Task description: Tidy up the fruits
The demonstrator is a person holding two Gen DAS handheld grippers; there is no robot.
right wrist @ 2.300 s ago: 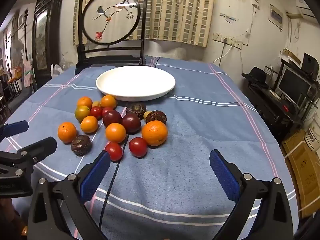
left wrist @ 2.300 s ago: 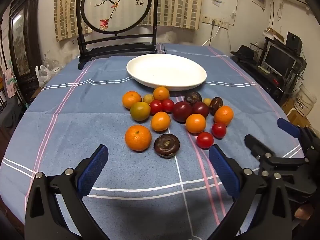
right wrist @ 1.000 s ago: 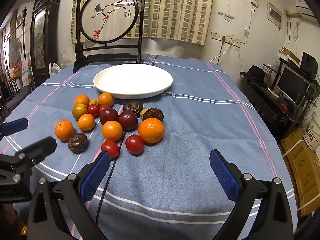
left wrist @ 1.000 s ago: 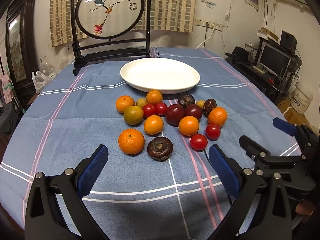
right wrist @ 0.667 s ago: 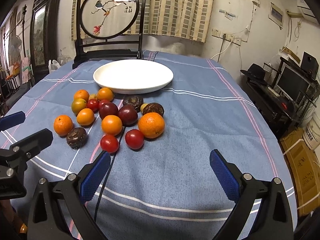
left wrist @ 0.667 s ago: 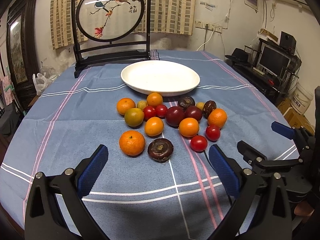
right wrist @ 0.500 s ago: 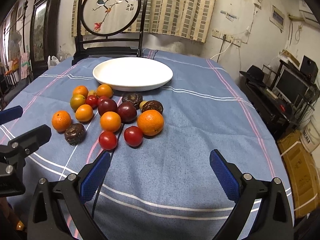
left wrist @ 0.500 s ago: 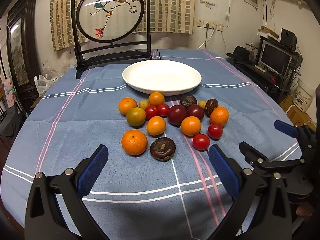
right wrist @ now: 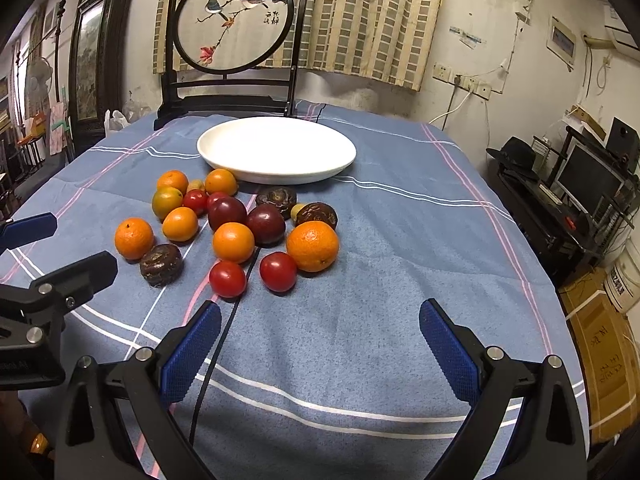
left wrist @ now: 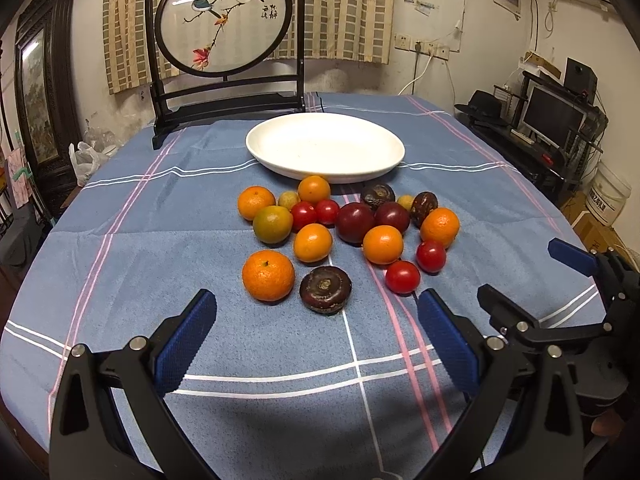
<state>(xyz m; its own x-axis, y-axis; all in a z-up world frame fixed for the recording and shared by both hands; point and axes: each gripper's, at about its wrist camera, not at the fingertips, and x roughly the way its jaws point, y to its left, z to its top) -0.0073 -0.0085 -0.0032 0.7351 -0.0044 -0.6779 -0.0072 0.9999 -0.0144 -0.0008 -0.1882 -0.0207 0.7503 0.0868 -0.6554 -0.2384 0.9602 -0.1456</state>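
A pile of fruit lies on the blue tablecloth in front of an empty white plate (left wrist: 280,148) (right wrist: 240,144): several oranges, red tomatoes, dark plums and brown passion fruits. Nearest my left gripper (left wrist: 316,344) are an orange (left wrist: 268,275) and a brown passion fruit (left wrist: 325,289). My left gripper is open and empty, just short of them. My right gripper (right wrist: 318,344) is open and empty, in front of two tomatoes (right wrist: 227,278) (right wrist: 278,271) and a large orange (right wrist: 312,246). Each gripper shows at the edge of the other's view.
A framed round bird painting on a dark stand (left wrist: 224,20) (right wrist: 234,20) stands behind the plate. A thin black cable (right wrist: 224,340) runs across the cloth by my right gripper. Shelves with a monitor (left wrist: 554,114) and boxes stand to the right, off the table.
Both grippers have drifted slightly closer to the fruit and shifted the view a little. Both stay open and empty. No fruit has moved.
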